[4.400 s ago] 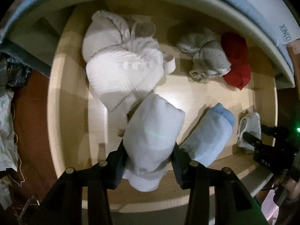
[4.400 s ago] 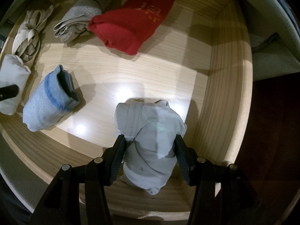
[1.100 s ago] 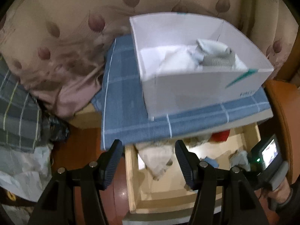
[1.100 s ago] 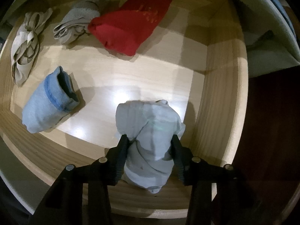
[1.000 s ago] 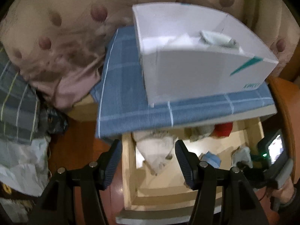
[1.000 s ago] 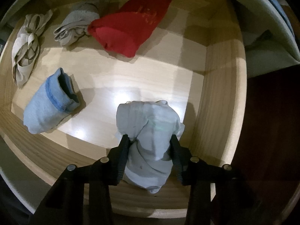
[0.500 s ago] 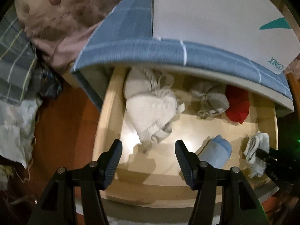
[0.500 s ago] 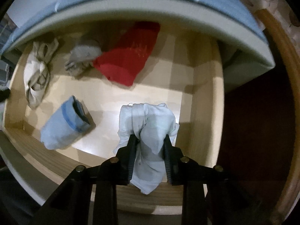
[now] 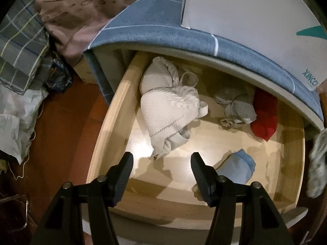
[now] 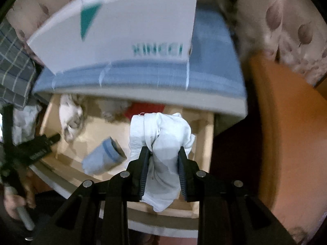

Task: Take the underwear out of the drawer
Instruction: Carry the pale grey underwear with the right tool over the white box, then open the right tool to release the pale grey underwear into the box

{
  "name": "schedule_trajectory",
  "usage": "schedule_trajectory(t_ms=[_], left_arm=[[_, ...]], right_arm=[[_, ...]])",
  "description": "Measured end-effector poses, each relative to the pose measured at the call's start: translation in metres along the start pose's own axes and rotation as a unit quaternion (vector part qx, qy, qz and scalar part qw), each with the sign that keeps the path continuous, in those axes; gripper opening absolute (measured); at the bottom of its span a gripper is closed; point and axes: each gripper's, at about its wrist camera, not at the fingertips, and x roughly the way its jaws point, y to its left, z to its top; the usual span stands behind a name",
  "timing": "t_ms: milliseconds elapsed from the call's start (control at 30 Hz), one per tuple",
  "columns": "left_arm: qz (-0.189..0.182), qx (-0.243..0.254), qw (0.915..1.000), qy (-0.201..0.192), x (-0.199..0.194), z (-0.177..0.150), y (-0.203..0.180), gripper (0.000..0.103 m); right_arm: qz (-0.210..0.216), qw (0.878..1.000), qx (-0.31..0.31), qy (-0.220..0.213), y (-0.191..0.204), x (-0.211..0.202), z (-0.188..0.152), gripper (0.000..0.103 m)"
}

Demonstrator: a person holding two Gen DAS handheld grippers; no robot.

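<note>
Right claw point(image 10: 162, 159) pinches pale underwear point(image 10: 161, 138) above the drawer point(image 9: 114, 110); left claw point(image 9: 161, 159) spread, empty

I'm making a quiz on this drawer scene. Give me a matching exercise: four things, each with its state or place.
Things:
1. right claw
2. left claw
3. red garment
4. light blue roll

States or places:
A. open, holding nothing
B. at the drawer's back, beside grey underwear
C. shut on pale grey underwear
D. near the drawer's front

Pairs: 1-C, 2-A, 3-B, 4-D
</note>
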Motion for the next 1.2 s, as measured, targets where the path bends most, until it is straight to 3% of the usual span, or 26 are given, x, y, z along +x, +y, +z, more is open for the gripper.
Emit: schedule_trajectory(t_ms=[167, 333, 433, 633, 767, 1000, 1200], left_arm=[[-0.010, -0.015, 0.9998, 0.001, 0.000, 0.000, 0.005, 0.060], [-0.018, -0.028, 0.9994, 0.002, 0.000, 0.000, 0.011, 0.060], [-0.025, -0.032, 0.9991, 0.006, 0.001, 0.000, 0.014, 0.060], [-0.020, -0.027, 0.9994, 0.004, 0.001, 0.000, 0.011, 0.060], [-0.020, -0.027, 0.9994, 0.006, 0.002, 0.000, 0.011, 0.060], [-0.017, -0.021, 0.9996, 0.014, 0.005, 0.001, 0.010, 0.060], [-0.015, -0.010, 0.9997, 0.018, 0.008, 0.001, 0.006, 0.060]], right_arm=[[-0.001, 0.999, -0.006, -0.042, -0.002, -0.040, 0.030, 0.024], [0.001, 0.995, -0.011, -0.102, 0.004, -0.088, 0.083, 0.024], [0.001, 0.993, -0.013, -0.119, 0.009, -0.095, 0.115, 0.024], [-0.027, 0.992, -0.029, -0.118, 0.025, -0.072, 0.181, 0.025], [-0.042, 0.994, -0.034, -0.099, 0.034, -0.042, 0.207, 0.025], [-0.049, 0.997, -0.023, -0.061, 0.035, 0.001, 0.221, 0.028], [-0.046, 0.997, -0.020, -0.054, 0.032, 0.012, 0.216, 0.040]])
